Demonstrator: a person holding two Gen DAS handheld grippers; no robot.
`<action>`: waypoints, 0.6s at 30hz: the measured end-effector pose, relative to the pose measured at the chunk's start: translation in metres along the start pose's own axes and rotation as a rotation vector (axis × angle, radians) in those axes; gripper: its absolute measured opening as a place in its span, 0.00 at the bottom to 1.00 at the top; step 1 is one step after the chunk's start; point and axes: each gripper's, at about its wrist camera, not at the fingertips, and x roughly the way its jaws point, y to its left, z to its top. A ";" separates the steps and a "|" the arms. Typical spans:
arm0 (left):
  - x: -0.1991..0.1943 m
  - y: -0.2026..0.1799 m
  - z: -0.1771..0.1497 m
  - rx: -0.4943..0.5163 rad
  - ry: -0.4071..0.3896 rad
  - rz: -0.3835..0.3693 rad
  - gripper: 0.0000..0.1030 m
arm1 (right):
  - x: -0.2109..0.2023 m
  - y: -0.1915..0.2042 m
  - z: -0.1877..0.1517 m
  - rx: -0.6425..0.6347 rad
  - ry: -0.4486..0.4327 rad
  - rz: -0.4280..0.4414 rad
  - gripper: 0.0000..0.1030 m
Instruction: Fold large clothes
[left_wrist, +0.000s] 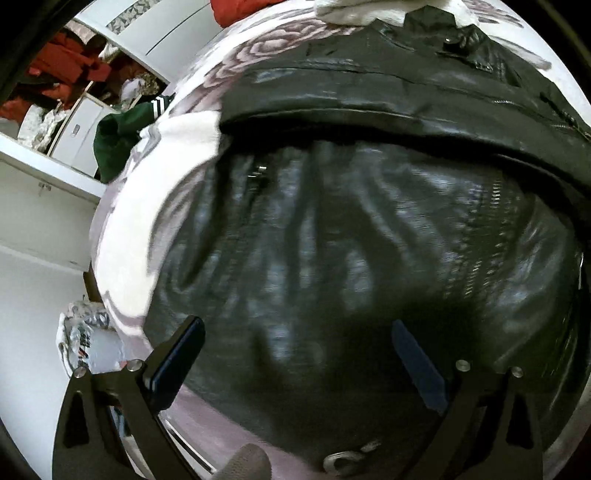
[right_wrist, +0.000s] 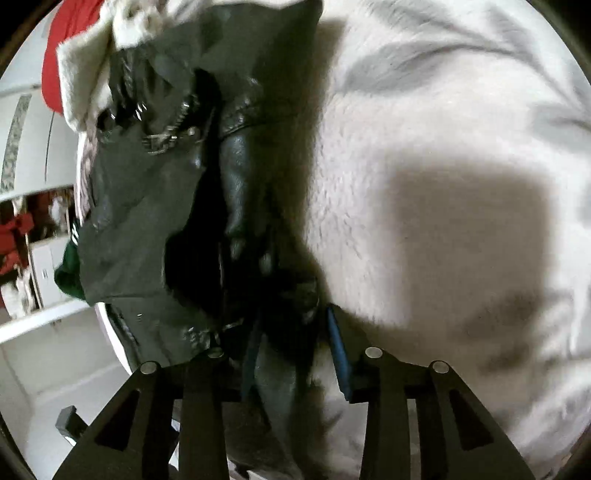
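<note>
Left gripper (left_wrist: 295, 362): jaws wide apart, empty, hovering over the black leather jacket (left_wrist: 369, 229). Right gripper (right_wrist: 291, 354): jaws partly apart, a fold of jacket between them; firm pinch or not, cannot tell. Jacket lies spread on the bed (left_wrist: 125, 229), beside a white fleece blanket (right_wrist: 443, 184).

Ahead of our left tongs (left_wrist: 299, 354) we see a glossy black leather jacket (left_wrist: 369, 229) on a pale bedspread (left_wrist: 258, 48) with mauve roses; left of them, a dark green garment (left_wrist: 118, 144) with white stripes.
</note>
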 end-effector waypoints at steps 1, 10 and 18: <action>0.008 0.000 0.008 0.000 0.010 0.003 1.00 | -0.003 -0.006 0.005 -0.010 0.000 0.000 0.30; 0.018 -0.009 0.013 -0.009 0.021 0.052 1.00 | -0.008 -0.016 0.016 -0.108 0.008 -0.024 0.07; 0.011 -0.014 0.015 0.025 0.028 0.097 1.00 | 0.001 -0.003 0.029 -0.113 0.042 -0.097 0.06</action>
